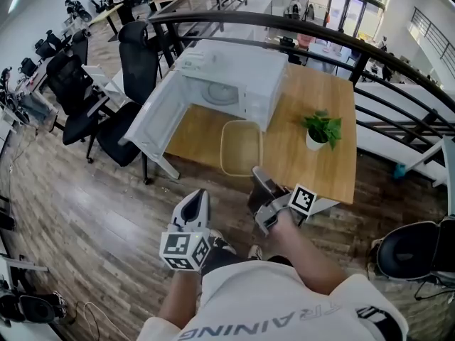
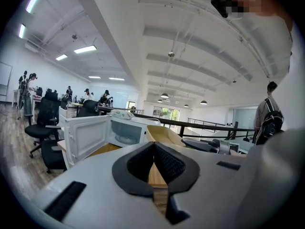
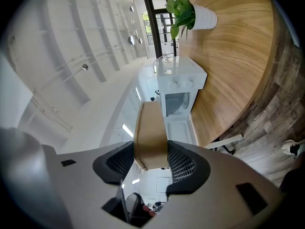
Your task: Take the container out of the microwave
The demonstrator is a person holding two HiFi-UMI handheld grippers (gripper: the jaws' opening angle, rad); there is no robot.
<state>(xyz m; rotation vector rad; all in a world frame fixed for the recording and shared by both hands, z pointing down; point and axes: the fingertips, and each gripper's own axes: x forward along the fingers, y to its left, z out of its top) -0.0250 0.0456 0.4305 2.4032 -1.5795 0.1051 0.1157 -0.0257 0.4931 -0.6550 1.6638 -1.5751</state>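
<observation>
Wood-plank floor, black office chairs, curved black railing, ceiling lights.

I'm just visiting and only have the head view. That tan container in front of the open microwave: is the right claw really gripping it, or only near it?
Observer: It is gripping it. The right gripper view shows the right claw with its pads pressed on both sides of the container.
Operator: And the other claw, is it helping to hold it?
Observer: No. In the left gripper view the left claw is shut with nothing between its jaws. The container lies beyond it, and the two are not touching.
</observation>
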